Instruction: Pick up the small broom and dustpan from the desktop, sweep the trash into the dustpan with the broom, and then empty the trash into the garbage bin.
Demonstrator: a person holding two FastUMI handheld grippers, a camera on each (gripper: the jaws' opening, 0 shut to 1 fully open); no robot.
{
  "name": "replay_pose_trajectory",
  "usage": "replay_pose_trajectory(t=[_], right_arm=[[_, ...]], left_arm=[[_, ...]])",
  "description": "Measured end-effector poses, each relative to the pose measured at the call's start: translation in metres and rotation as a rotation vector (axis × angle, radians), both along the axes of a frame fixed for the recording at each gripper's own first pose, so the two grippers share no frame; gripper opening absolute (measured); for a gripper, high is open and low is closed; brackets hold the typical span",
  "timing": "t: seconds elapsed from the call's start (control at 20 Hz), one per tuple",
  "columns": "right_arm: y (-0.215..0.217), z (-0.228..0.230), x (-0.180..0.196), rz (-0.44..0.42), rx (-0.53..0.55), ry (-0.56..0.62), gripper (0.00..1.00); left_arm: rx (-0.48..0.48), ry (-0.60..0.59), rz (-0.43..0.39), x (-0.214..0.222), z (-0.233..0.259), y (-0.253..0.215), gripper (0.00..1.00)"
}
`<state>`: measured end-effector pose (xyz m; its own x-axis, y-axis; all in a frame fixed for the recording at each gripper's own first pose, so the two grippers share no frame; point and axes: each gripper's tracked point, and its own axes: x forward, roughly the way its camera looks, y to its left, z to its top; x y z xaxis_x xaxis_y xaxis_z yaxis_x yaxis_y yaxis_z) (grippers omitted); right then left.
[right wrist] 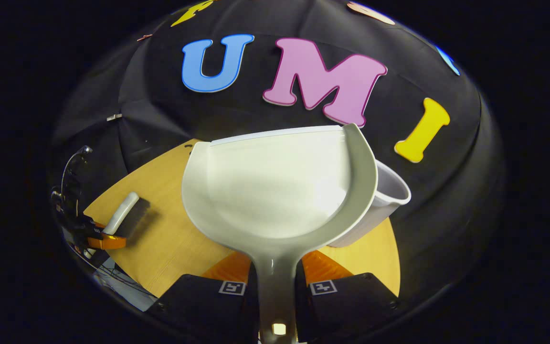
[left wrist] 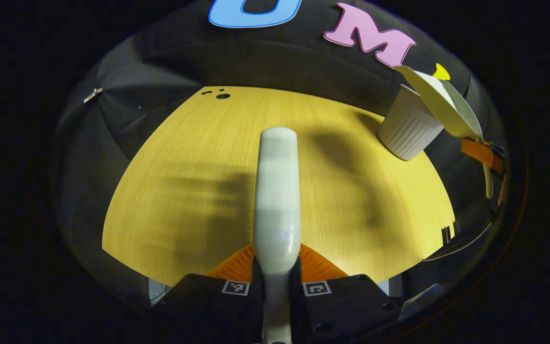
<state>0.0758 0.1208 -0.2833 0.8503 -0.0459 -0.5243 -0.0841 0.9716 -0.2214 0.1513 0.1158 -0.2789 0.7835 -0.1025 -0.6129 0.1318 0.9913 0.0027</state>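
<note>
Smooth plastic dustpan point(right wrist: 275, 186) pinched by right tool point(right wrist: 277, 277), tilted over ribbed white bin point(left wrist: 408, 126), left tool point(left wrist: 277, 274) clamping rounded broom handle point(left wrist: 277, 191) above wood-grain tabletop point(left wrist: 189, 191).

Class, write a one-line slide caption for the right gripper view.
Right gripper holds the dustpan by its handle, tilted beside the white garbage bin.

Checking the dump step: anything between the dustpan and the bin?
Nothing visible. The dustpan, handle clamped in the right tongs, is tipped up right at the white ribbed bin, its edge overlapping the bin's rim. The broom sits in the left tongs, off to the side.
</note>
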Motion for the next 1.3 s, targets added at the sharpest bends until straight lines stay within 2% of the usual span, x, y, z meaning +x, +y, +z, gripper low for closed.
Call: replay_pose_trajectory(t=[0.05,0.1,0.15,0.2,0.25,0.35,0.45,0.5,0.55,0.6,0.7,0.75,0.8,0.95,1.0,1.05,1.15,1.3], right_arm=[[0.001,-0.015,-0.002,-0.009,0.029,0.028,0.29],[0.005,-0.030,-0.004,-0.020,0.059,0.058,0.34],[0.005,-0.047,-0.006,-0.033,0.087,0.092,0.34],[0.005,-0.065,-0.008,-0.047,0.113,0.129,0.29],[0.005,-0.083,-0.012,-0.060,0.139,0.167,0.34],[0.006,-0.111,-0.014,-0.092,0.193,0.233,0.34],[-0.001,-0.136,-0.021,-0.121,0.224,0.291,0.34],[-0.004,-0.146,-0.026,-0.134,0.235,0.322,0.29],[-0.006,-0.154,-0.029,-0.144,0.249,0.349,0.29],[-0.005,-0.161,-0.032,-0.151,0.259,0.375,0.34],[-0.007,-0.175,-0.039,-0.158,0.259,0.423,0.34],[-0.009,-0.180,-0.039,-0.155,0.256,0.441,0.34],[-0.012,-0.184,-0.039,-0.155,0.253,0.459,0.29],[-0.013,-0.190,-0.042,-0.171,0.276,0.513,0.39],[-0.012,-0.191,-0.044,-0.173,0.282,0.527,0.39],[-0.012,-0.193,-0.045,-0.176,0.284,0.540,0.34],[-0.012,-0.195,-0.045,-0.182,0.292,0.562,0.35],[-0.012,-0.199,-0.047,-0.179,0.294,0.567,0.35]], left_arm=[[0.012,0.007,0.000,0.004,-0.002,-0.001,0.27],[0.023,0.015,0.000,0.008,-0.005,-0.002,0.27],[0.037,0.024,-0.001,0.013,-0.008,-0.004,0.27],[0.051,0.034,0.000,0.020,-0.010,-0.004,0.25],[0.063,0.042,0.000,0.027,-0.012,-0.005,0.25],[0.075,0.064,-0.001,0.038,-0.016,-0.008,0.27],[0.083,0.083,0.002,0.050,-0.021,-0.010,0.29],[0.090,0.092,0.004,0.054,-0.024,-0.010,0.27],[0.102,0.102,0.008,0.058,-0.026,-0.012,0.27],[0.115,0.110,0.014,0.062,-0.028,-0.012,0.27],[0.135,0.131,0.023,0.064,-0.033,-0.016,0.27],[0.142,0.140,0.028,0.067,-0.032,-0.019,0.27],[0.147,0.147,0.034,0.070,-0.032,-0.020,0.27],[0.157,0.165,0.043,0.070,-0.036,-0.019,0.27],[0.165,0.168,0.045,0.072,-0.036,-0.020,0.27],[0.170,0.168,0.043,0.074,-0.036,-0.022,0.28],[0.186,0.167,0.033,0.080,-0.040,-0.030,0.27],[0.236,0.160,0.012,0.082,-0.040,-0.035,0.30]])
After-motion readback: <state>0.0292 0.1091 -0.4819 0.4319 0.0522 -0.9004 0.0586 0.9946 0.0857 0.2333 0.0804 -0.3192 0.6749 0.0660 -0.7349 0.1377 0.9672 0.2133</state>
